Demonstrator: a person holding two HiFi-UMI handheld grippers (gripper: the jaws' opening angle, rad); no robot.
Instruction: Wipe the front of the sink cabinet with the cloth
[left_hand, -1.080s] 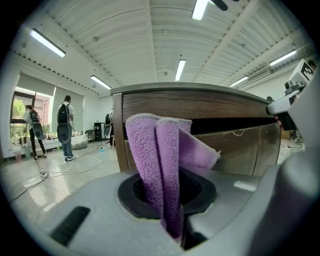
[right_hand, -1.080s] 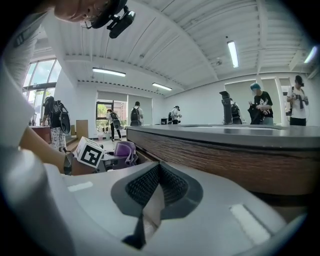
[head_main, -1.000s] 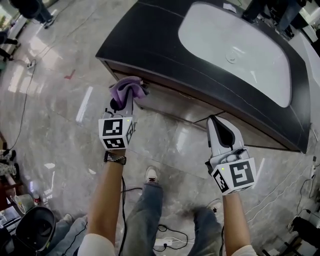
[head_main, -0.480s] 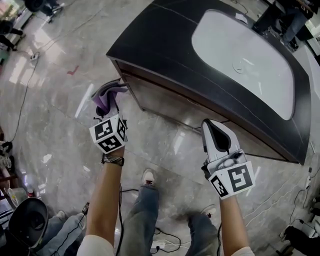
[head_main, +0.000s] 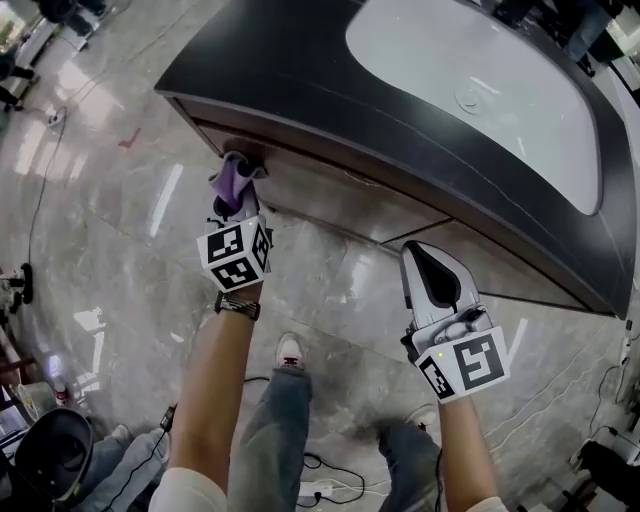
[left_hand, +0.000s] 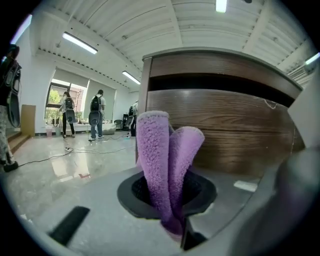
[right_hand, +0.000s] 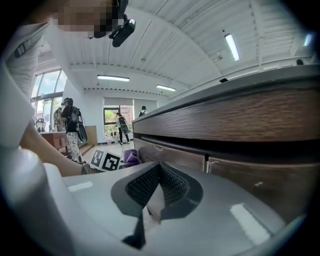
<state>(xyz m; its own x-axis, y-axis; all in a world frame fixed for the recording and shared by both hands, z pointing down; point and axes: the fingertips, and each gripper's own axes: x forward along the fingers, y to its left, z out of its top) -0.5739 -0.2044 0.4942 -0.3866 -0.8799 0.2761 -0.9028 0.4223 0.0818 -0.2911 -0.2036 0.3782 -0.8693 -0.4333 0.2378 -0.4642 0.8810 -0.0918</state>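
A purple cloth is pinched in my left gripper, which is shut on it. The cloth rests against the wood-grain front of the sink cabinet near its left corner. My right gripper is shut with nothing in it and hangs a little in front of the cabinet front, further right. The dark countertop carries a white basin. In the right gripper view the cloth shows small beside the left gripper's marker cube.
Glossy marble floor spreads out to the left and below. A black chair stands at the bottom left, with cables near the person's shoes. Several people stand far off by the windows.
My left gripper moved the cloth from off the cabinet's left corner to the right, back onto the front just inside that corner. The right gripper has barely shifted.
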